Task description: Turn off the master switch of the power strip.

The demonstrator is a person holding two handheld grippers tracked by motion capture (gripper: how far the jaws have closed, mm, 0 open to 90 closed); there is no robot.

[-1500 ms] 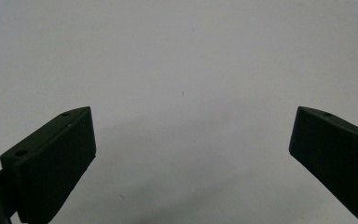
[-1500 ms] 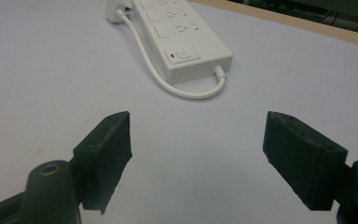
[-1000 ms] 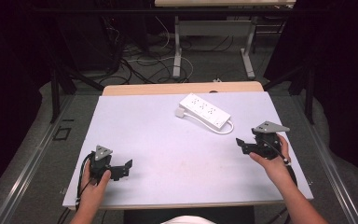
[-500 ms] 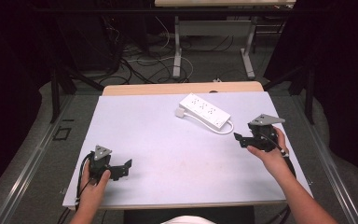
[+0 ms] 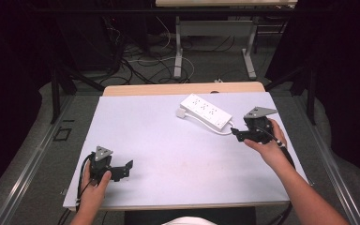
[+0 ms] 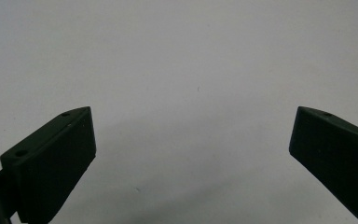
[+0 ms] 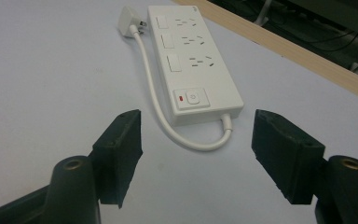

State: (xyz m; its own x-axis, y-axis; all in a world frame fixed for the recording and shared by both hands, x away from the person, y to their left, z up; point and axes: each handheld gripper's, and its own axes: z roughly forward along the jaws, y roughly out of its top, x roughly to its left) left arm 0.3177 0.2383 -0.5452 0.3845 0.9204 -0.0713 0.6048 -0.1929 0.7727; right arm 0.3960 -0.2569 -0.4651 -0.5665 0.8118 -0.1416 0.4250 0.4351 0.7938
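Note:
A white power strip lies at the back right of the pale table, its short white cable looping from the switch end round to the plug beside the far end. My right gripper hovers just short of the switch end, open, its jaws wide on either side of the cable loop in the right gripper view. Nothing is between them. My left gripper rests low at the front left, open, over bare table surface.
A wooden strip edges the table's far side. Beyond it stand desk legs and tangled floor cables. Dark curtains close in both sides. A broad stretch of table lies between the two grippers.
My right gripper has moved left and forward, closer to the power strip's switch end. The left gripper has stayed put.

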